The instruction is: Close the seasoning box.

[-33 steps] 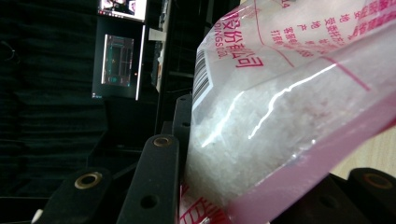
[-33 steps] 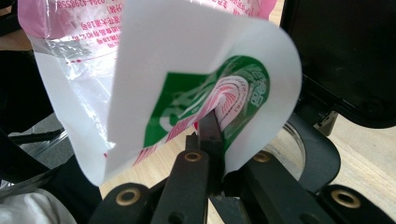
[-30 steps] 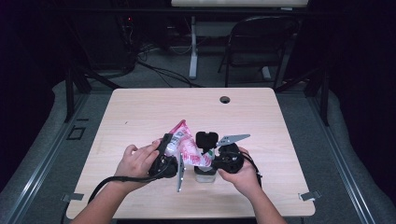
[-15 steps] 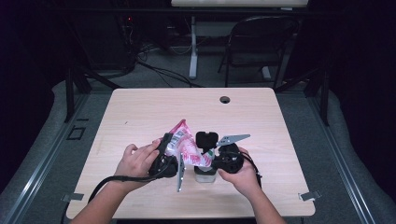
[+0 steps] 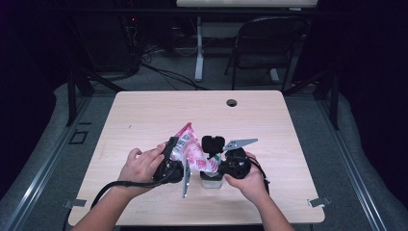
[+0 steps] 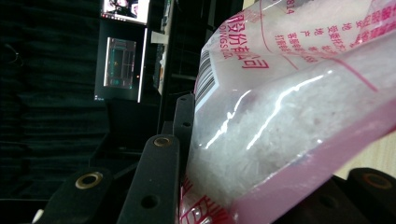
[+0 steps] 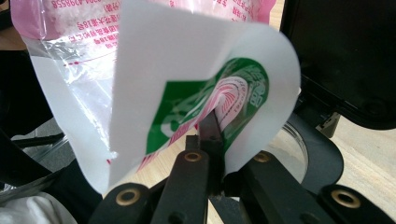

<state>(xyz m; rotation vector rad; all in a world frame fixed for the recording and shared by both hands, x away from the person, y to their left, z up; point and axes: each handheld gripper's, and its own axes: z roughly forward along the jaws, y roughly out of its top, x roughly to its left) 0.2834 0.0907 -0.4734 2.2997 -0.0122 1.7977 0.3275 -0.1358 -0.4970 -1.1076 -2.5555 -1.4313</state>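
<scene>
Glossy pink-printed plastic bag [image 5: 192, 151], white granules inside.

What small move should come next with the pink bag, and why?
Probably tip the pink bag a little further. The left gripper clamps its body, the right gripper pinches its open mouth above the clear container, and white crystals still fill the bag.
</scene>
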